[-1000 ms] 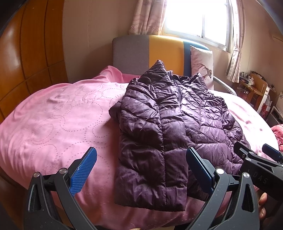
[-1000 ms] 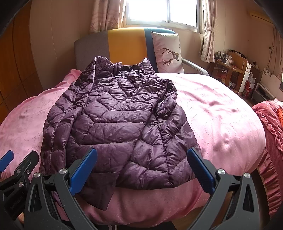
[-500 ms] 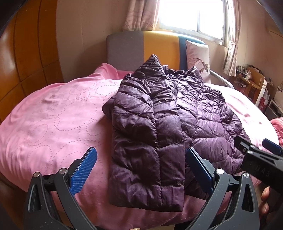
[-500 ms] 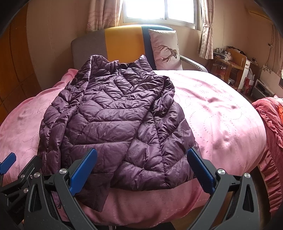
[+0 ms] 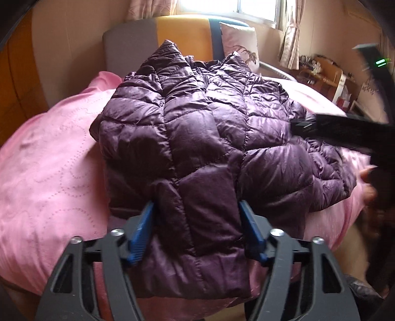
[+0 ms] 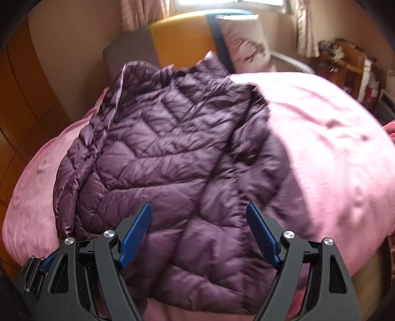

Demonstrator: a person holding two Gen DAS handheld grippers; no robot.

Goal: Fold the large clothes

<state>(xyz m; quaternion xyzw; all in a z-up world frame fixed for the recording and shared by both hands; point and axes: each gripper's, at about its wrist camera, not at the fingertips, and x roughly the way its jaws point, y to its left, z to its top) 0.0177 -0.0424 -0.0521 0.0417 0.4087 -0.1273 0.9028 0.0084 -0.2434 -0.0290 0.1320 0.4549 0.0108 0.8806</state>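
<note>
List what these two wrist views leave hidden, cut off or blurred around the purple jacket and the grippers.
- Jacket hem, left wrist view: partly hidden behind the left gripper, so whether the closing pads press the cloth is unclear.
- Right gripper, left wrist view: blurred, cut off by the right edge.
- Jacket quilting, right wrist view: smeared by motion blur; contact with the closing right gripper's pads unclear.
- Shelf contents: too small, blurred.

A bed with a pink quilted bedspread fills the room. At twelve o'clock stand a grey, yellow and blue headboard, a deer-print pillow and a bright curtained window; a cluttered wooden desk at two o'clock.
</note>
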